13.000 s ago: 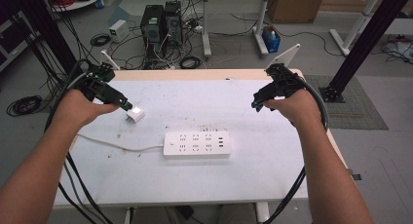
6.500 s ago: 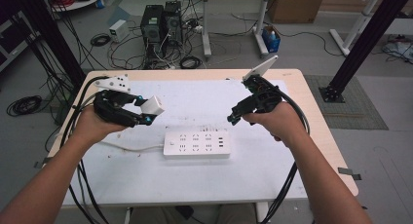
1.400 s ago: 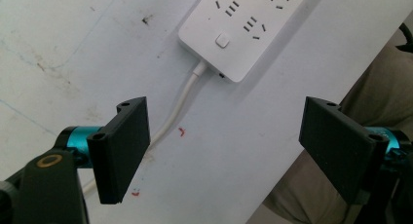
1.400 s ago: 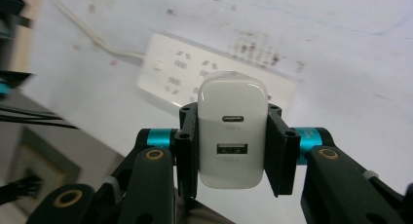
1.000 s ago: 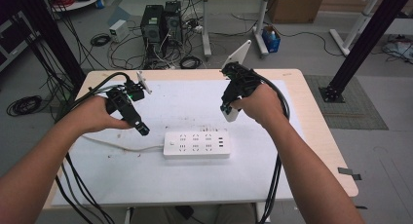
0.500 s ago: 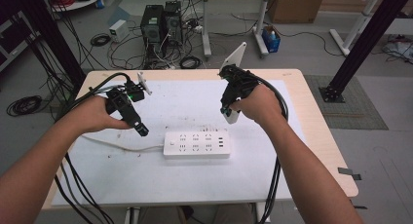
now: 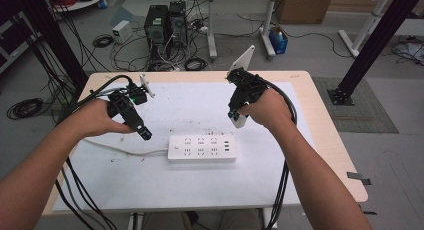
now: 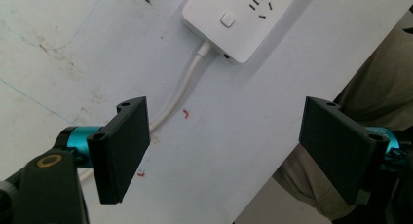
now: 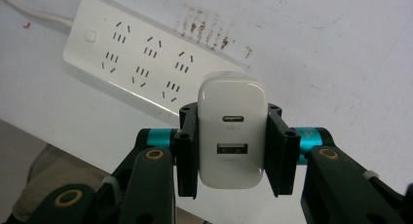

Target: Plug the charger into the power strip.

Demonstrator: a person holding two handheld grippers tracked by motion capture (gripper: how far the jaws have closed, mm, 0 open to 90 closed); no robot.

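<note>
A white power strip (image 7: 201, 148) lies flat near the middle of the white table top (image 7: 200, 102), its cord (image 7: 125, 149) running off to the left. My right gripper (image 9: 233, 145) is shut on a white USB charger (image 9: 232, 129), with the charger's two ports facing the camera. In the high view the charger (image 7: 239, 119) hangs just above and to the right of the strip. My left gripper (image 7: 145, 134) is open, pointing down at the table left of the strip. Between its spread jaws I see the strip's switch end (image 8: 241, 19) and the cord (image 8: 187, 85).
Black cables (image 7: 80, 185) trail from both grippers off the table's front. Beyond the far edge stand computer towers (image 7: 165, 22) amid floor cables. The person's trousers (image 8: 380, 102) show past the near table edge. A black frame post (image 7: 372, 45) rises at the right.
The charger passed from my left gripper to my right one. Over the last second the right gripper has shifted slightly toward the strip; the left gripper has stayed put, open.
</note>
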